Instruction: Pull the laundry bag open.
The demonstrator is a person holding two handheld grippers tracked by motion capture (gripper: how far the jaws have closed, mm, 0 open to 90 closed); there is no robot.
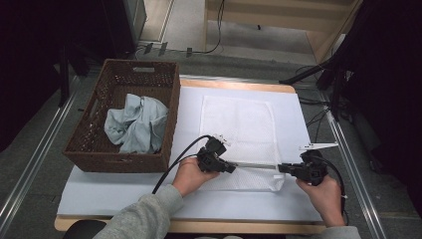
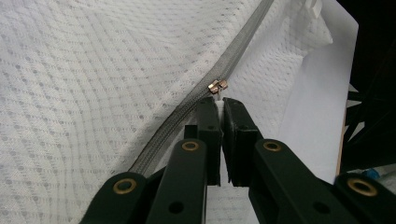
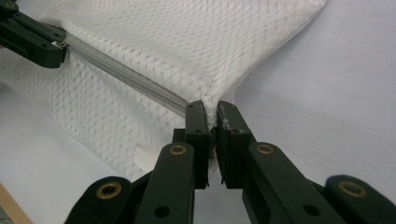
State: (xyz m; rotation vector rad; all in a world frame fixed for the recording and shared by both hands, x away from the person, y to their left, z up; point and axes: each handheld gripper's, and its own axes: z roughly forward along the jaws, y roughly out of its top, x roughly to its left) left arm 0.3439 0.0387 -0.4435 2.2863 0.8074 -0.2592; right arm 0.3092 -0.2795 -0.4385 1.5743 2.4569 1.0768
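Left gripper view, centre: my left gripper clamps the zip pull, right gripper clamps the bag corner, so I'd keep the zip taut and pull straight.

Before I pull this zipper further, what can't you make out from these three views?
- Zipper pull tab: left gripper view, pinched between the left gripper jaws, mostly hidden.
- Mesh bag contents: cannot tell in any view.
- Bag corner: right gripper view, covered by the right gripper.
- Basket bottom: high view, hidden under the grey cloth.
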